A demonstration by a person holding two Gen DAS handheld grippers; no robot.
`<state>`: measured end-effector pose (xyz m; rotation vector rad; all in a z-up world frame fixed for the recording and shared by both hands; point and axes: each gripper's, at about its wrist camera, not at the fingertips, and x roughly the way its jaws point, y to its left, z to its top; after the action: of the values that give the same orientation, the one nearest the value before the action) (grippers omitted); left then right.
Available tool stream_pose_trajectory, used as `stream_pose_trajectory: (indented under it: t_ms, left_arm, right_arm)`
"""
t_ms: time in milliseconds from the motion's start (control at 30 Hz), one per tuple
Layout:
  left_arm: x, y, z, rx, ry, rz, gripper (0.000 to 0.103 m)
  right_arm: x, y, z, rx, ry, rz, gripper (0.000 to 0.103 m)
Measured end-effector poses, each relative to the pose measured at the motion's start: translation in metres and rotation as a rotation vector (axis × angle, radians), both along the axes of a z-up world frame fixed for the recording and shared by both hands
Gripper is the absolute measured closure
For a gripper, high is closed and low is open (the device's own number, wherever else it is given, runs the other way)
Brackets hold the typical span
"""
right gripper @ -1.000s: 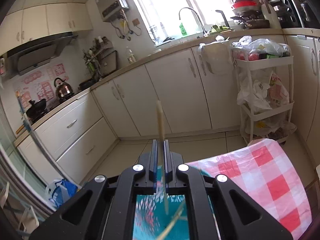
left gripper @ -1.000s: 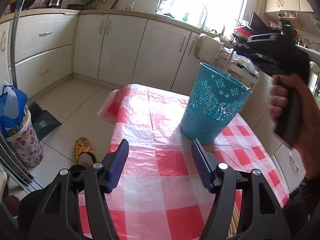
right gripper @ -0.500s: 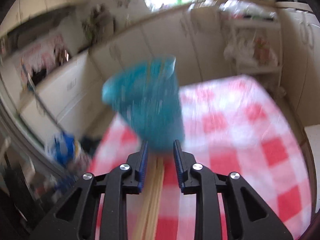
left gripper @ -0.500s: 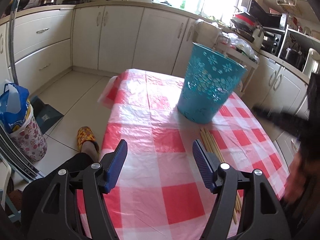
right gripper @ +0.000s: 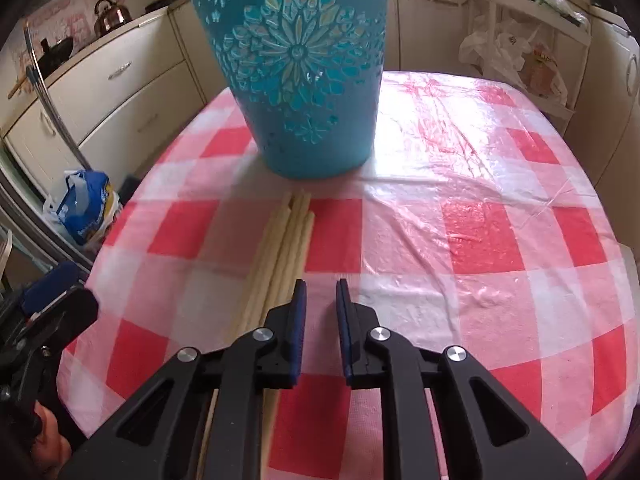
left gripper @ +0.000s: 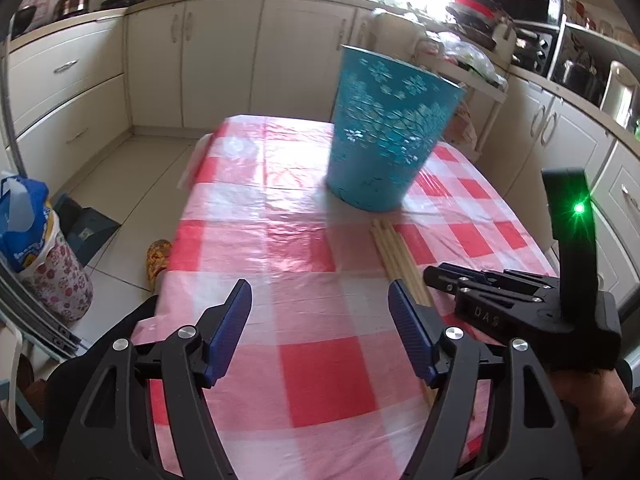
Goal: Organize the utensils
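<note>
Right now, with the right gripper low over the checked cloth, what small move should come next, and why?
Probably shift the right gripper slightly to its left and lower it onto one pale wooden chopstick. Its narrowly parted fingers hold nothing, the bundle lies just left of them, and the teal cut-out plastic bin stands upright beyond.

Bin [right gripper: 304, 76] stands upright on the surface [right gripper: 480, 208], toward its far end. Chopsticks [right gripper: 286, 240] lie flat in a bundle on the surface, tips just before the bin's base, running back toward the near edge. Right gripper [right gripper: 321, 320] sits over the surface just right of the chopsticks. Left gripper [left gripper: 320, 328] hangs left of them. Cabinets [left gripper: 216, 60] stand behind.
</note>
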<state>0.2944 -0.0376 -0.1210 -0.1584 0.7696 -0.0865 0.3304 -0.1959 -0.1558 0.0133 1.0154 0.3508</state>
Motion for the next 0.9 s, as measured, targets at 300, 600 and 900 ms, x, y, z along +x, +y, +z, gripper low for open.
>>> stream_pose_trajectory:
  t_ms: [300,600,900]
  left_arm:
    - [0.017,-0.022,0.0,0.012,0.019,-0.002,0.035]
    - [0.045,-0.028,-0.022,0.058,0.103,0.012,0.035]
    - [0.073,-0.043,-0.037,0.143,0.166,-0.007,0.035]
  right_arm:
    - [-0.005,0.005,0.0,0.046,-0.015,0.053,0.087]
    - [-0.004,-0.011,0.001,-0.007,-0.029,0.013,0.094]
    - [-0.001,-0.025,0.0,0.039,-0.013,-0.014,0.094]
